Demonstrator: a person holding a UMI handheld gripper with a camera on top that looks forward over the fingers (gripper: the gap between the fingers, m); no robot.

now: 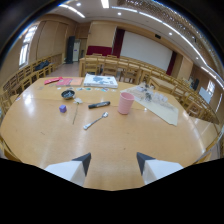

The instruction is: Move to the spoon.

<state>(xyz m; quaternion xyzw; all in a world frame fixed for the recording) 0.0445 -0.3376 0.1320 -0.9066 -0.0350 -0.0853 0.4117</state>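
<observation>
The spoon (95, 120) lies flat on the round wooden table (45, 140), well beyond the gripper (113, 161) at about eleven o'clock from its fingertips, its handle running on a slant toward the near left. The gripper's two fingers stand apart with bare tabletop between them, holding nothing (the tips are dark, the bodies pale).

From the spoon, a black marker (99, 105) lies just past it at twelve o'clock, and a pink cup (125, 102) stands upright at about two o'clock. At ten o'clock from the spoon sits a small purple object (63, 108), and further out in the same direction a dark small bowl (68, 94). A thin stick (75, 115) lies near the spoon at about nine o'clock.

Farther back on the table lie a printed sheet (100, 80) and red papers (59, 81); to the right, a long pale paper (161, 106) carries some clear clutter I cannot make out. Wooden chairs (107, 66) ring the table.
</observation>
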